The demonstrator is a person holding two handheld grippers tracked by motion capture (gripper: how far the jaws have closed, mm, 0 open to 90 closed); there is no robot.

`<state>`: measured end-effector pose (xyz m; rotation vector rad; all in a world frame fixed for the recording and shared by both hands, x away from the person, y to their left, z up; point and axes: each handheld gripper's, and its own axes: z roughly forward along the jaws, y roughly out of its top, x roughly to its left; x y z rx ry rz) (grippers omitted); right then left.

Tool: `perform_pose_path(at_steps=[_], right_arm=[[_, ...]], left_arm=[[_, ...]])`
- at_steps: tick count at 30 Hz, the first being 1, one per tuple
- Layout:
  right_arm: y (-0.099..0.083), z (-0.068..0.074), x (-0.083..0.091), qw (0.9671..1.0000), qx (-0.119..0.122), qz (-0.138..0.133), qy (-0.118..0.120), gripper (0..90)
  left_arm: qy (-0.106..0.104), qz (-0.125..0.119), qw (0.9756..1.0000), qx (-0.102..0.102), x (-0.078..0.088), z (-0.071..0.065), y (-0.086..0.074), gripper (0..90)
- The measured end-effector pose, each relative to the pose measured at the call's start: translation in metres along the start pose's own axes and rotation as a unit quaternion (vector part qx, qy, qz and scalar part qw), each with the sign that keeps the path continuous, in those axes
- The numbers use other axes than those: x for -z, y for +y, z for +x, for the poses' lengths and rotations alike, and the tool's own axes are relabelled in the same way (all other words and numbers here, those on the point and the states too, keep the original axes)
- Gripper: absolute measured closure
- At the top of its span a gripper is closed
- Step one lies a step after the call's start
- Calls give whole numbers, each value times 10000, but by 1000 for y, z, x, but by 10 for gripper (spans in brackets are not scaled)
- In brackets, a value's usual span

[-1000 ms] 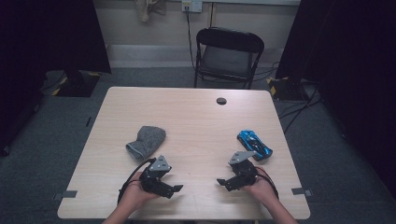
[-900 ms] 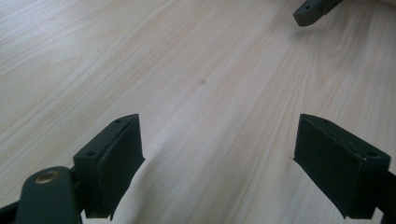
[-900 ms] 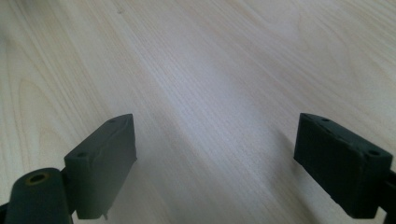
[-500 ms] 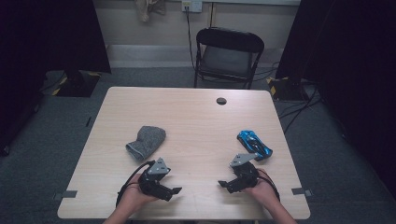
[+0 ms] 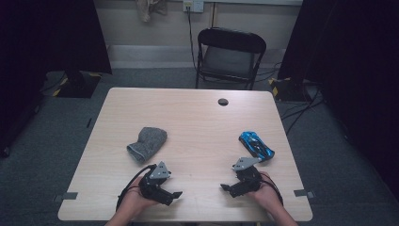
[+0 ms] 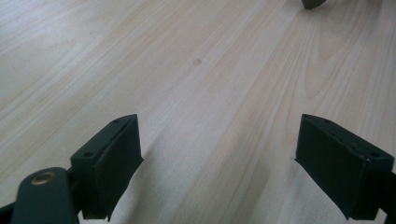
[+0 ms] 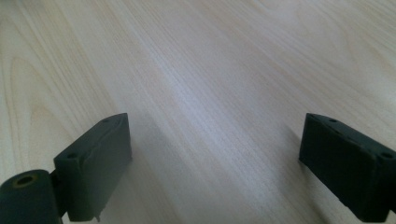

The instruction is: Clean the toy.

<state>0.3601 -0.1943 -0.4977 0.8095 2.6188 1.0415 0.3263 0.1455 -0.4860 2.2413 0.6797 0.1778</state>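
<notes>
Right now, key relation: your right hand-held gripper (image 5: 225, 187) sits just near-side of the glossy blue toy race car (image 5: 256, 145), car angled long-axis diagonal, up-left to down-right.
Left hand-held gripper (image 5: 177, 194): jaws wide, empty; grey knit sock (image 5: 147, 143) just beyond.
Right jaws: wide, empty.
Obstacles: none on light wood table (image 5: 197, 122).
</notes>
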Motion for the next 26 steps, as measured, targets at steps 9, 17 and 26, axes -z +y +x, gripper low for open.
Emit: perform_pose_path(at_steps=[9, 17, 26], right_arm=[[-6, -1, 0, 9997, -10, -227, 5, 64], [-7, -1, 0, 9997, -10, -230, 7, 65], [-7, -1, 0, 9997, -14, -226, 2, 64]], left_arm=[[196, 167, 9994, -233, -6, 2, -9, 118], [183, 44, 9994, -302, -8, 6, -13, 24], [165, 92, 9993, -307, -9, 8, -12, 0]])
